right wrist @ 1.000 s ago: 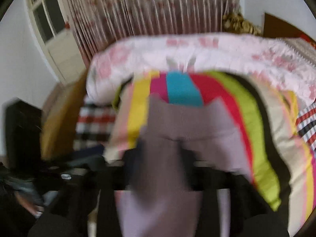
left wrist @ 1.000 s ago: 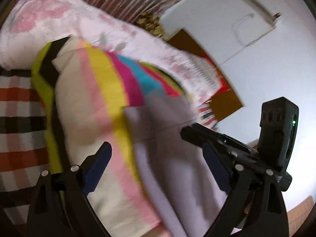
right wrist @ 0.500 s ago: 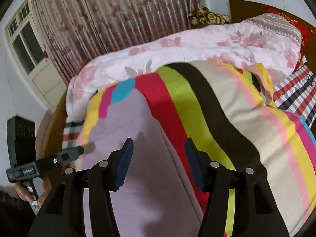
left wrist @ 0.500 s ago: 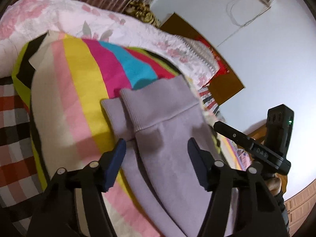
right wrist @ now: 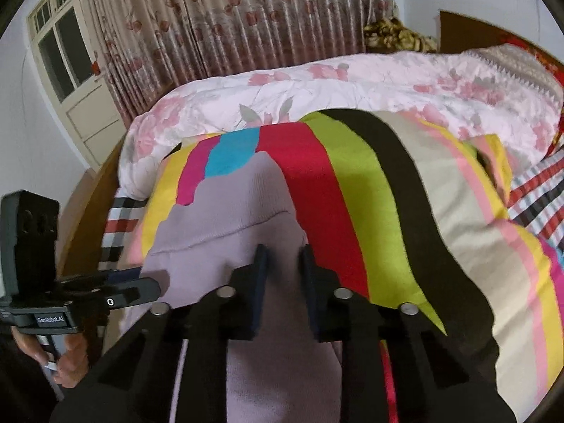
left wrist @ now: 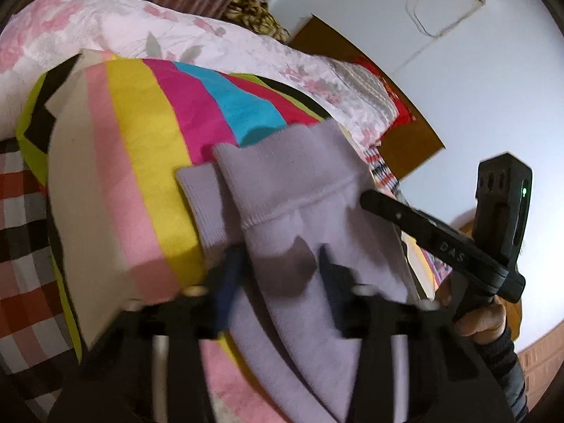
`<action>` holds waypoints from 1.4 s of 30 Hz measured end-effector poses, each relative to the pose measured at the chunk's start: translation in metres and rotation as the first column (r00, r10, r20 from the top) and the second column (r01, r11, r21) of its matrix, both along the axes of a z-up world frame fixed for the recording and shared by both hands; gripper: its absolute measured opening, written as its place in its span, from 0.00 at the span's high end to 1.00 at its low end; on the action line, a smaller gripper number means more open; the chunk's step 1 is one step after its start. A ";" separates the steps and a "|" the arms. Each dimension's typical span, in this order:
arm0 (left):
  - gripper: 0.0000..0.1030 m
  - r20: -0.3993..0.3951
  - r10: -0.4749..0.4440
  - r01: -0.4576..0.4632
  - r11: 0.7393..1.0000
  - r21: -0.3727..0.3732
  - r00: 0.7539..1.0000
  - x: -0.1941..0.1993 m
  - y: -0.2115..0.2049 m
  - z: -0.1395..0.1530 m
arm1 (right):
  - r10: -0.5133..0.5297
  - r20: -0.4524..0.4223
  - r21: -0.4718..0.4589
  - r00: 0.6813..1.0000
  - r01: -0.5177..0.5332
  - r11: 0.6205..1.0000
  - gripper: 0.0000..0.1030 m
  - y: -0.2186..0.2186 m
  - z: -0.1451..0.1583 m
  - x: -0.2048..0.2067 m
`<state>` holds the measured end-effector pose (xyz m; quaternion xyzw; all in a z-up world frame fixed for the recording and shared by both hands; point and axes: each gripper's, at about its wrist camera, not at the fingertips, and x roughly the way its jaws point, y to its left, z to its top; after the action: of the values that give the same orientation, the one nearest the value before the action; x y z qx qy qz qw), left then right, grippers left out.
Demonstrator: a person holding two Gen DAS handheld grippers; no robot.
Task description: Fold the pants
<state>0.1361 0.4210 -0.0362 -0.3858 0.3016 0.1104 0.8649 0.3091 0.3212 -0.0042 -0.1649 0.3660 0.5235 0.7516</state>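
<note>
— Striped blanket [right wrist: 356, 183] over the bed is serving as my folding surface, with the floral quilt [right wrist: 352, 88] bunched behind it against the curtains [right wrist: 229, 17]. The lavender pants [right wrist: 232, 218] are lying flat across the stripes, ribbed cuffs [left wrist: 278, 183] pointing toward the quilt.

— Why are both claws sitting side by side on them?

— I'm judging it's a two-handed fold: each one is taking the near part of the fabric so it can be carried over evenly.

— And what are they holding?

— My right gripper [right wrist: 283, 264] is narrowed to a small gap with pants fabric between its fingers, seemingly pinching it. My left gripper [left wrist: 278, 264] is partly spread, its fingers straddling the leg; it's blurred, so I cannot tell whether it is gripping anything.
</note>
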 end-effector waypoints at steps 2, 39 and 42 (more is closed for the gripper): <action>0.73 -0.009 0.001 -0.001 1.000 -0.002 1.000 0.001 -0.003 -0.002 | -0.002 0.001 -0.002 1.000 0.002 1.000 0.84 0.000 -0.002 -0.001; 0.50 0.088 -0.276 0.285 0.949 -0.132 0.957 -0.079 -0.076 0.002 | -0.078 0.032 -0.107 0.996 0.081 0.991 0.71 -0.196 -0.013 -0.208; 0.50 0.084 -0.317 0.325 0.941 -0.096 0.945 -0.081 -0.092 0.006 | -0.067 0.098 -0.154 0.993 0.081 0.985 0.72 -0.192 -0.026 -0.233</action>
<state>0.0550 0.3290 -0.0299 -0.3816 0.3366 -0.0617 0.8586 0.0763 0.1291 -0.0299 -0.2341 0.3770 0.4563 0.7713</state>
